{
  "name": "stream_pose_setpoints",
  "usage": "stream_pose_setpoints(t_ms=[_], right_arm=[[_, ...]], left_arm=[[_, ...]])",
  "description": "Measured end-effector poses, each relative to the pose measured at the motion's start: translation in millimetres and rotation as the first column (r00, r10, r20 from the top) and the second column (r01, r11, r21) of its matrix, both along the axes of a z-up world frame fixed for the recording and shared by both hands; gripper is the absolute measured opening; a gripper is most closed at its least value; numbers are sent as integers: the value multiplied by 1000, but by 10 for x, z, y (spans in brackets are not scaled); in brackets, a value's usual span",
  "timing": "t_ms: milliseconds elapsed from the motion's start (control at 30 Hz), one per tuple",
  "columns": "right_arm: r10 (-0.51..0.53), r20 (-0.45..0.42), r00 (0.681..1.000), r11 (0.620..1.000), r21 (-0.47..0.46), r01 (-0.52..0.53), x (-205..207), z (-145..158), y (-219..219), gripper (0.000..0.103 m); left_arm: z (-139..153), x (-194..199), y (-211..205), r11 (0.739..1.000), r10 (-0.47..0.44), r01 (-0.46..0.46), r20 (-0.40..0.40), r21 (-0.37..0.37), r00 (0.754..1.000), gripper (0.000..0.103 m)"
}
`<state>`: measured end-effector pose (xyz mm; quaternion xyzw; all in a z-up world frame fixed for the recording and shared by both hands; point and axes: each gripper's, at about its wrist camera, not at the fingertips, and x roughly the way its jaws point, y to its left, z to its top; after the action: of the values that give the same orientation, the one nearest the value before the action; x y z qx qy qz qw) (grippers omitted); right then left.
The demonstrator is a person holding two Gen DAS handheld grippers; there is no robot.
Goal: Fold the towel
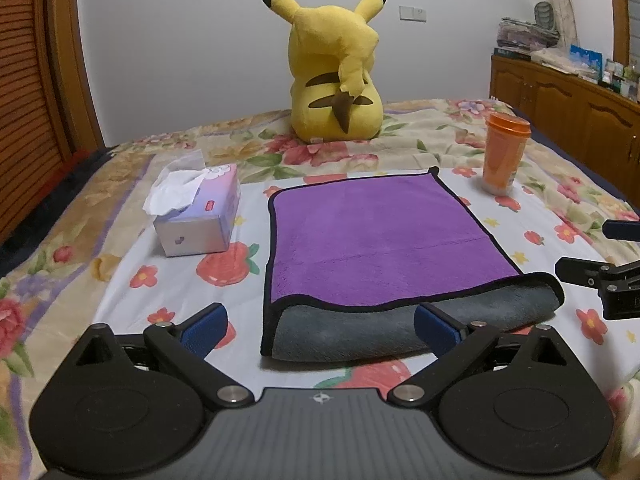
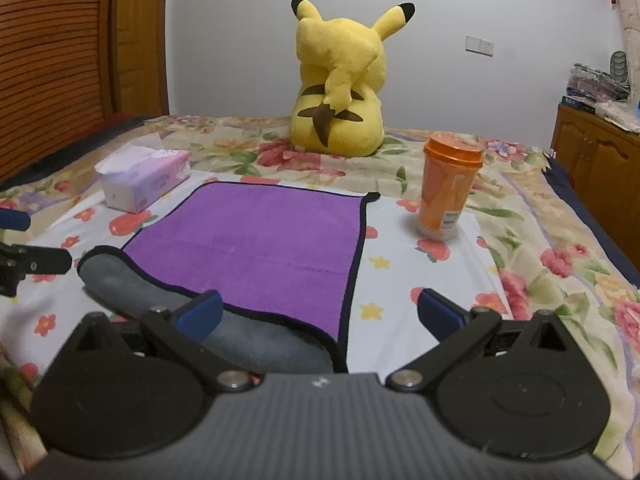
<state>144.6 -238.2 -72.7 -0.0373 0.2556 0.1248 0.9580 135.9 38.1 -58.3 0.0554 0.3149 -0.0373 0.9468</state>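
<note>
A purple towel (image 1: 380, 236) with black trim lies flat on the bed, its near edge turned over to show the grey underside (image 1: 360, 332). It also shows in the right wrist view (image 2: 260, 248). My left gripper (image 1: 320, 326) is open just in front of the towel's near left corner, holding nothing. My right gripper (image 2: 318, 314) is open over the towel's near right corner, holding nothing. The right gripper's fingers (image 1: 592, 276) show at the right edge of the left wrist view. The left gripper's fingers (image 2: 36, 260) show at the left edge of the right wrist view.
A floral bedspread (image 1: 440, 152) covers the bed. A tissue box (image 1: 196, 216) stands left of the towel, an orange cup (image 1: 504, 152) to its far right. A yellow plush toy (image 1: 336, 68) sits behind. A wooden cabinet (image 1: 568, 100) stands at right.
</note>
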Motion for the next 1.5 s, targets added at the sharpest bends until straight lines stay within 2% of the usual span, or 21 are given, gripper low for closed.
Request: stream_pose_setpoints(t_ms=[200, 400, 533, 700, 1100, 1333, 1500], right_arm=[[8, -13, 1000, 1000, -1, -8, 99, -46, 30, 103], [9, -37, 999, 1000, -4, -9, 184, -106, 54, 103], [14, -59, 998, 1000, 0, -14, 216, -137, 55, 103], [23, -80, 997, 1000, 11, -22, 259, -158, 59, 103], [46, -125, 991, 999, 11, -45, 376, -246, 78, 103], [50, -168, 985, 999, 14, -49, 478, -327, 74, 103], [64, -207, 976, 998, 17, -61, 534, -393, 76, 100]], left_arm=[[-53, 130, 83, 1000, -7, 7, -20, -14, 1000, 96], [-121, 248, 181, 1000, -14, 14, -46, -11, 999, 84], [-142, 319, 214, 1000, -27, 26, -46, -5, 999, 71], [-169, 410, 250, 1000, -30, 30, -47, 5, 998, 68], [-303, 628, 363, 999, -41, 38, -86, -32, 995, 59], [-431, 739, 396, 999, -47, 44, -143, -28, 989, 49], [-490, 773, 421, 998, -47, 41, -167, -42, 985, 47]])
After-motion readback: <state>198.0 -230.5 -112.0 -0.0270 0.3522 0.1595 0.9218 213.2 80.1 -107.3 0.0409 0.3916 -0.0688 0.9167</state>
